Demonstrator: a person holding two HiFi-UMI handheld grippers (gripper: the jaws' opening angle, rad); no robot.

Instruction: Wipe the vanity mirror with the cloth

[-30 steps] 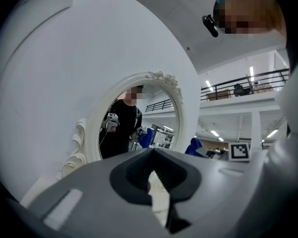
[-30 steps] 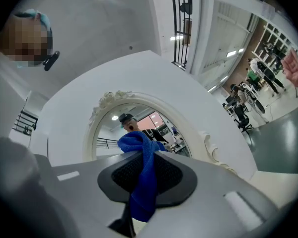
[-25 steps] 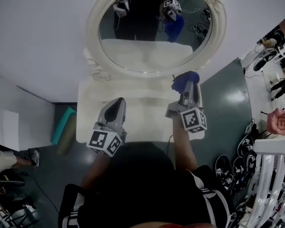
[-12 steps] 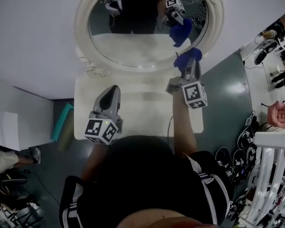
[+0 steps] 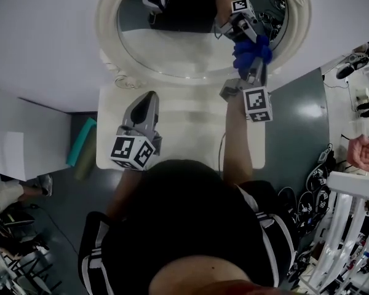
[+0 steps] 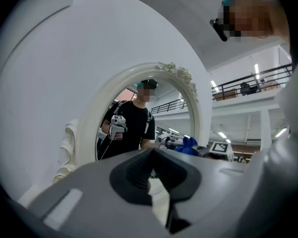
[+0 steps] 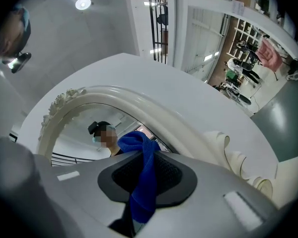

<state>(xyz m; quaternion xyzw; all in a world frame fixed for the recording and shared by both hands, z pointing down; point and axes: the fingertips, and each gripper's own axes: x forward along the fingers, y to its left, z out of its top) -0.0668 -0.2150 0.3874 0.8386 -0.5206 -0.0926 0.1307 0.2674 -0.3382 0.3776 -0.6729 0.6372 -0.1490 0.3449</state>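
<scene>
An oval vanity mirror (image 5: 190,39) in an ornate white frame (image 5: 107,48) stands at the back of a white vanity top (image 5: 184,134). My right gripper (image 5: 253,66) is shut on a blue cloth (image 5: 251,51), which is up against the lower right of the glass. In the right gripper view the blue cloth (image 7: 143,175) hangs between the closed jaws, with the mirror frame (image 7: 154,110) just ahead. My left gripper (image 5: 145,106) hovers over the left of the vanity top, jaws together and holding nothing. Its view faces the mirror (image 6: 144,128), which reflects the person.
A white wall (image 5: 43,48) lies behind the mirror. A teal object (image 5: 80,149) sits on the dark floor left of the vanity. White railings (image 5: 350,226) and round black items (image 5: 317,189) crowd the right side.
My right gripper has risen from above the vanity top to the mirror, bringing the blue cloth onto the lower right glass. The left gripper has stayed about where it was.
</scene>
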